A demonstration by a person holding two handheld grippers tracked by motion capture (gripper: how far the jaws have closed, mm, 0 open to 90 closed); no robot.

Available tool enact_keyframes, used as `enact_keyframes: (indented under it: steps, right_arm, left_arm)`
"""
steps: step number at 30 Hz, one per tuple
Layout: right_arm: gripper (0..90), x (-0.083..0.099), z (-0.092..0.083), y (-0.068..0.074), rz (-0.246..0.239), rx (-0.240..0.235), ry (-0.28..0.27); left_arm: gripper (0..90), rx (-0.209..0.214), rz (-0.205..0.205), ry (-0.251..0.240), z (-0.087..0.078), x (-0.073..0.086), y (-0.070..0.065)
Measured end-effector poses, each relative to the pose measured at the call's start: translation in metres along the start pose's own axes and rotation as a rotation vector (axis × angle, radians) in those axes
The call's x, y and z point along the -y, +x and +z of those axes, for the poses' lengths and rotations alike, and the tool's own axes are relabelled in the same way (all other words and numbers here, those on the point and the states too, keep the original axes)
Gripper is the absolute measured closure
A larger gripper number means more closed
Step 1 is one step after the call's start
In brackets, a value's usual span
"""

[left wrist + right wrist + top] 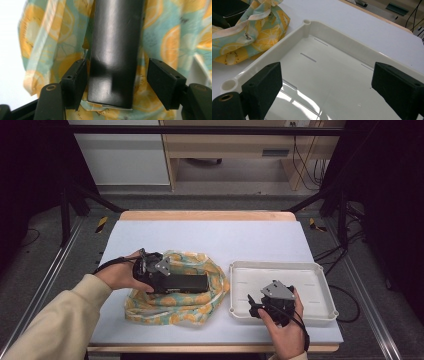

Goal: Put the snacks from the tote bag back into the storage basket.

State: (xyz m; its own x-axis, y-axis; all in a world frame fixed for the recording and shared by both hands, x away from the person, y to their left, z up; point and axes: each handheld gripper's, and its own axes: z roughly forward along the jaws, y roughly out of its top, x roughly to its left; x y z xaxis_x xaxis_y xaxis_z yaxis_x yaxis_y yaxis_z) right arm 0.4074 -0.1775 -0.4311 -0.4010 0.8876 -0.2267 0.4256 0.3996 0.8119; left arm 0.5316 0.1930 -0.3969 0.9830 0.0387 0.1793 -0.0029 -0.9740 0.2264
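Note:
A long black box point(189, 282) lies on a crumpled cloth printed with lemon slices point(170, 309) at the left of the table. My left gripper point(167, 279) reaches over the cloth from the left and straddles the box's near end. In the left gripper view the box point(113, 50) stands between the pads: the left pad point(75, 82) is right against its side, while a gap shows before the right pad point(165, 82), so the left gripper point(120, 83) is open. My right gripper point(260, 302) hovers open over the near part of a white tray point(320, 268), nothing between its jaws point(327, 87).
The white tray point(352, 45) is empty and sits close to the right of the cloth point(249, 37). A pale blue mat point(210, 232) covers the table, bare behind the cloth and tray. Black frame posts point(65, 205) flank the table.

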Motion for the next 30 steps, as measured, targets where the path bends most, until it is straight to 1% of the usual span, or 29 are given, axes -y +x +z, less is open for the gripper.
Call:
enact_keyframes:
  steps: [2, 4, 7, 12, 14, 18, 20, 22, 23, 24, 27, 30]
  right_arm:
    - [9.9, 0.0, 0.0, 0.0, -0.002, 0.0, 0.005]
    - [9.9, 0.0, 0.001, 0.001, -0.005, -0.001, 0.01]
    - [9.9, 0.0, 0.001, 0.001, -0.011, 0.001, 0.013]
    - [9.9, 0.0, 0.002, 0.002, -0.014, -0.001, 0.015]
    - [9.8, 0.0, 0.001, 0.002, -0.013, -0.002, 0.015]
    - [9.7, 0.0, 0.001, 0.003, -0.014, -0.004, 0.012]
    - [9.7, -0.001, 0.001, 0.003, -0.02, -0.006, 0.006]
    - [9.6, -0.002, 0.0, 0.004, -0.012, -0.011, 0.005]
    - [9.7, -0.002, 0.0, 0.005, -0.015, -0.014, 0.004]
    - [10.4, -0.002, 0.0, 0.005, -0.018, -0.02, 0.0]
    - [11.6, -0.005, -0.001, 0.008, -0.035, -0.039, -0.007]
    - [14.0, -0.012, -0.005, 0.01, -0.056, -0.076, -0.02]
  left_arm:
    - [32.6, 0.007, 0.003, 0.009, 0.005, 0.002, 0.002]
    - [32.4, 0.014, 0.0, 0.009, 0.008, 0.004, 0.004]
    - [34.5, 0.027, 0.003, 0.008, 0.013, 0.006, 0.006]
    - [36.9, 0.032, 0.014, 0.023, 0.02, 0.006, 0.007]
    - [39.7, 0.046, 0.012, 0.001, 0.02, 0.007, 0.008]
    - [42.2, 0.044, 0.032, -0.003, 0.018, 0.01, 0.007]
    - [42.7, 0.045, 0.037, -0.009, 0.015, 0.011, 0.007]
    - [42.9, 0.04, 0.039, -0.018, 0.012, 0.012, 0.006]
    - [42.9, 0.038, 0.036, -0.029, 0.01, 0.013, 0.006]
    - [42.9, 0.028, 0.046, -0.036, 0.007, 0.013, 0.007]
    - [43.0, 0.011, 0.035, -0.07, -0.004, 0.013, 0.007]
    - [43.0, -0.002, 0.02, -0.109, -0.016, 0.014, 0.007]
